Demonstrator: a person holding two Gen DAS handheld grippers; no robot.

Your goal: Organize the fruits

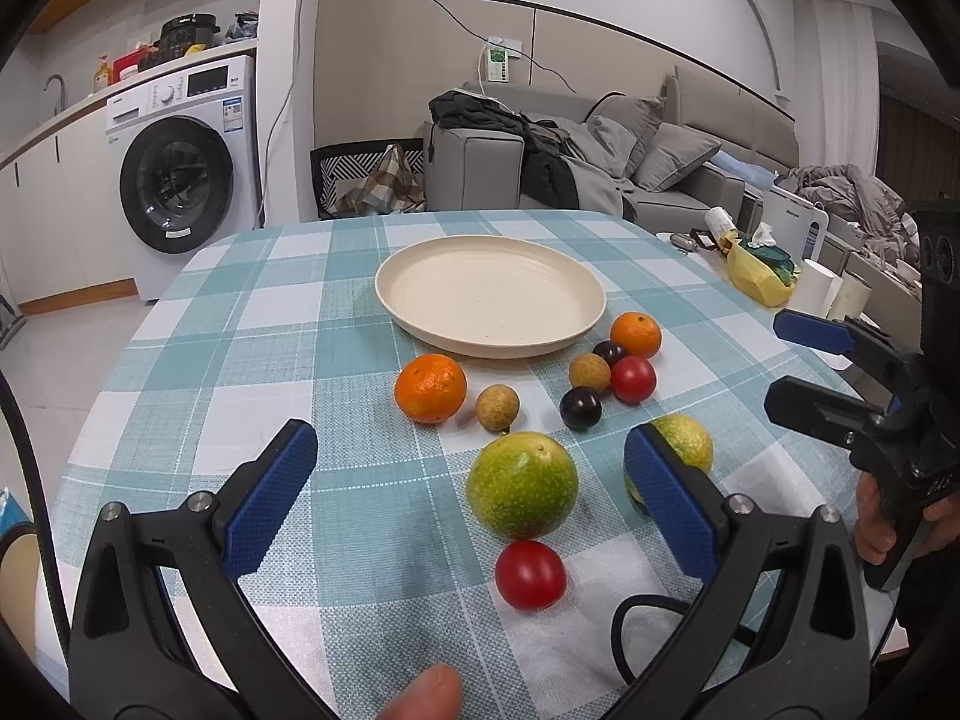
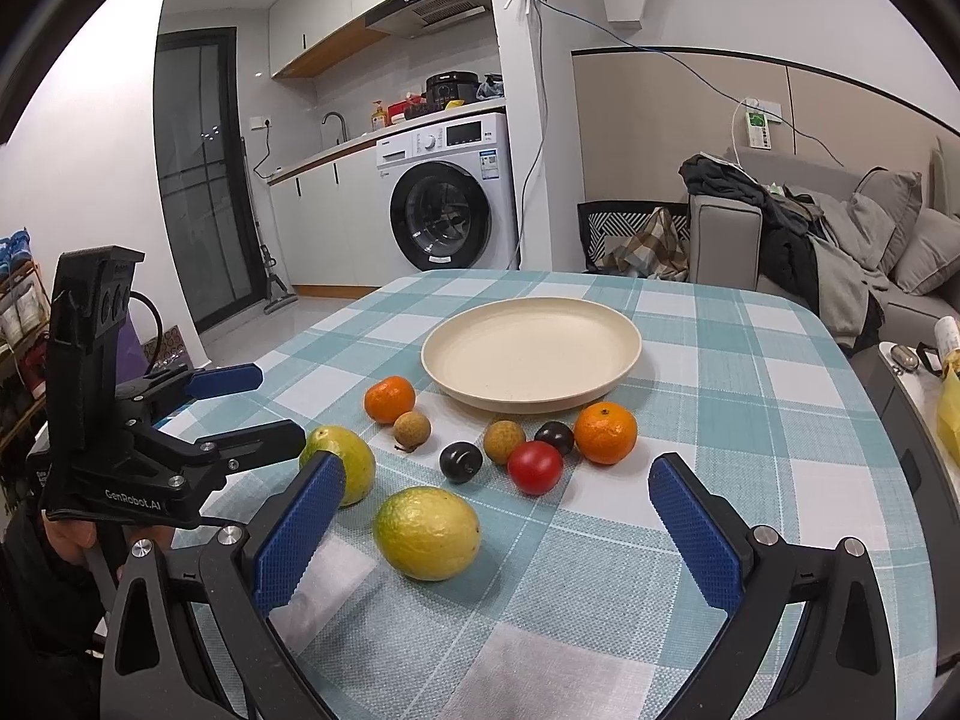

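The left gripper [image 1: 471, 495] is hovering low over the checked tablecloth [image 1: 252, 360] with its blue pads spread wide and nothing between them in a grasp; a large green fruit [image 1: 522, 485] is sitting just ahead of it, between the fingertips but touching neither, and a red cherry tomato [image 1: 530, 574] is lying nearer in, against that fruit. A second green-yellow fruit [image 1: 690, 441] is peeking out from behind its right pad. The right gripper [image 2: 498, 492] is likewise hanging released, jaws wide, with the yellow-green fruit [image 2: 426, 533] resting between its pads, closer to the left one. Farther ahead of both grippers a loose cluster is lying on the cloth: an orange mandarin [image 1: 430, 388] beside a brown longan [image 1: 497, 407], then a dark plum [image 1: 580, 407], another longan [image 1: 590, 373], a second tomato [image 1: 633, 379], another plum [image 1: 609, 351] and a second mandarin [image 1: 635, 335]. Beyond them the cream plate [image 1: 420, 276] is standing bare. A fingertip [image 1: 429, 696] is showing at the left view's bottom edge.
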